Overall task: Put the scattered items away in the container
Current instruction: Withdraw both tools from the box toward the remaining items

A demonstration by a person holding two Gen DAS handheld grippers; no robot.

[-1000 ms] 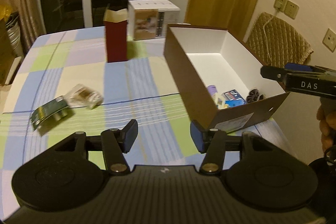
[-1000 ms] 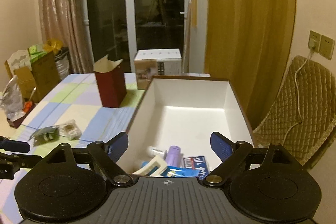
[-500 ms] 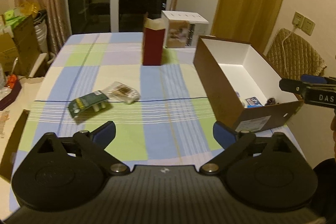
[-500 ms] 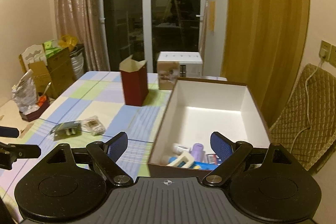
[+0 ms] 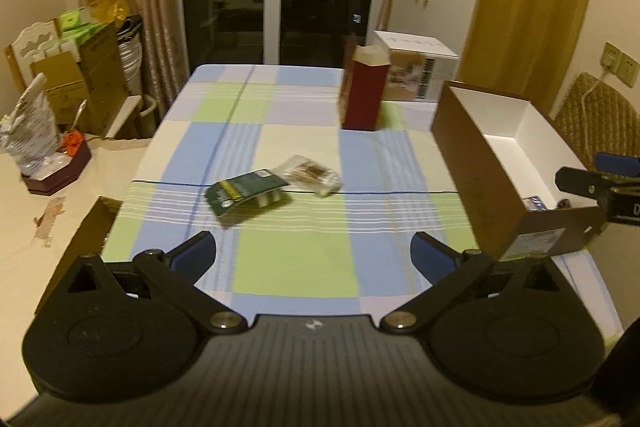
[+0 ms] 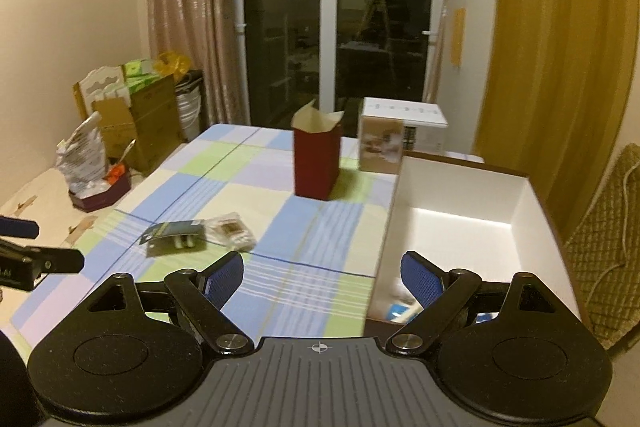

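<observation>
Green pack (image 5: 247, 190) w/ clear, blurry packet (image 5: 312, 175) just beyond wide-spread left hand-held gripper (image 5: 313, 251), apart; right hand-held gripper (image 6: 322, 277) wide too

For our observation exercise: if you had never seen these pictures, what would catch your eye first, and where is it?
Probably the checked tablecloth, with a dark green packet and a clear packet lying side by side near its middle. Behind them stands an open red carton. Along the right edge sits the brown box, white inside, with a few items at its near end.
</observation>
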